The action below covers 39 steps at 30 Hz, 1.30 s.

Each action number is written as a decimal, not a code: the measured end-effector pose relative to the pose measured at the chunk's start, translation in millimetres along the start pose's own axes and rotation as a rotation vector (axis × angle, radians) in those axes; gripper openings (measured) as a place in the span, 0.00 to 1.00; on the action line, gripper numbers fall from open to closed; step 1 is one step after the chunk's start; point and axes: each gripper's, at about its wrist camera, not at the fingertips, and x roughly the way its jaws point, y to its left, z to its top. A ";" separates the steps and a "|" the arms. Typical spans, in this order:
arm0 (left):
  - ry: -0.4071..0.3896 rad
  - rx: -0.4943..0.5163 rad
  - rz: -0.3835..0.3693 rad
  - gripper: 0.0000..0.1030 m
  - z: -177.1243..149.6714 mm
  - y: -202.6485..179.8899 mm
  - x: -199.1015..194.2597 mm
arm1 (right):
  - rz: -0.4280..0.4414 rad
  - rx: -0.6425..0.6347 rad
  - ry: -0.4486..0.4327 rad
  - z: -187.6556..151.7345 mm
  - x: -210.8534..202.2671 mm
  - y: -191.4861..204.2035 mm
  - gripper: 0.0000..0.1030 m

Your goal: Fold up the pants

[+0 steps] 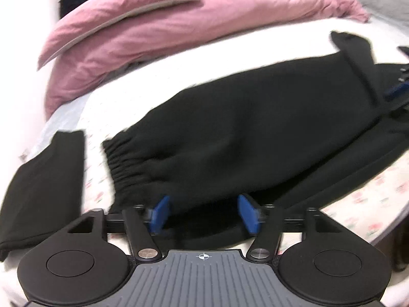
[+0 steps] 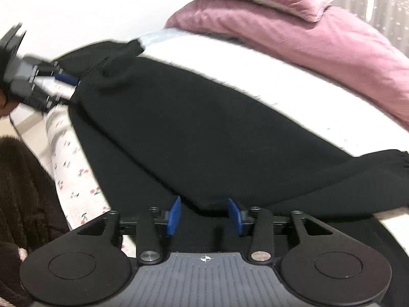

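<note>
**Black pants lie doubled on the bed, and both grippers are letting go**

Black pants (image 1: 242, 128) lie across the bed (image 1: 370, 192), on a white sheet with small red cherries. One leg looks laid on top of the other, so the first fold seems to be done. In the left wrist view the stretchy waistband (image 1: 122, 163) sits at the left end of the pants. The far end, with its cuff (image 1: 345, 41), reaches toward the right.

The left gripper (image 1: 204, 213) hangs at the near edge of the pants, close to the waistband. Its blue pads (image 1: 159, 215) stand spread apart. Black cloth shows in the gap, but the pads do not squeeze it. The right gripper (image 2: 204, 215) hangs at the near edge too, farther along the legs. Its pads (image 2: 175, 215) are also spread, a bit less wide, and do not pinch the cloth either.

A second dark cloth (image 1: 43, 186) lies folded just left of the waistband, apart from the pants. A pink pillow (image 1: 122, 25) and a pink blanket (image 2: 319, 41) lie at the back of the bed, well away.

I think this step is about setting the folded edge down neatly. To do it well, pull both grippers back gently so the pads do not drag the cloth along. Check that the top leg covers the bottom leg. The cuff end looks a little bunched, so it may need a tug to lie flat. Then each gripper could take one end and bring the leg end over to the waistband.
</note>
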 end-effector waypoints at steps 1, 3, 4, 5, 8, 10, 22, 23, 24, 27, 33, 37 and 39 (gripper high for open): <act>-0.009 0.015 -0.015 0.60 5.4 -8.4 -2.4 | -0.009 0.033 -0.009 2.8 -6.2 -12.3 0.46; -0.036 0.039 -0.030 0.62 15.5 -24.8 -5.5 | -0.053 0.084 -0.022 6.1 -15.8 -35.4 0.58; -0.057 0.047 -0.049 0.67 22.2 -34.7 -6.5 | -0.083 0.108 -0.025 9.4 -18.2 -49.0 0.62; -0.075 0.050 -0.070 0.69 27.7 -42.8 -6.2 | -0.108 0.131 -0.024 10.7 -20.4 -60.0 0.65; -0.116 0.056 -0.166 0.69 47.4 -72.3 0.3 | -0.167 0.199 -0.009 15.2 -21.9 -94.4 0.65; -0.141 0.071 -0.240 0.69 62.0 -95.1 9.8 | -0.223 0.222 0.009 14.7 -17.3 -112.7 0.68; -0.183 -0.091 -0.536 0.71 117.0 -171.6 90.7 | -0.353 0.265 0.087 25.6 25.2 -179.6 0.75; -0.190 -0.105 -0.548 0.71 118.1 -175.2 95.2 | -0.356 0.273 0.092 27.7 29.8 -185.6 0.75; -0.196 -0.121 -0.565 0.71 118.8 -176.8 99.7 | -0.363 0.280 0.098 30.1 35.2 -191.7 0.76; -0.205 -0.166 -0.620 0.66 123.5 -183.1 109.3 | -0.399 0.300 0.122 39.0 58.7 -212.4 0.76; -0.183 -0.232 -0.762 0.32 131.9 -194.3 135.9 | -0.456 0.370 0.102 60.2 95.3 -251.3 0.75; -0.165 -0.272 -0.835 0.21 130.5 -189.0 147.1 | -0.523 0.450 0.124 66.4 123.0 -277.1 0.70; -0.156 -0.283 -0.849 0.19 130.4 -186.7 148.8 | -0.548 0.500 0.106 65.8 126.5 -285.1 0.68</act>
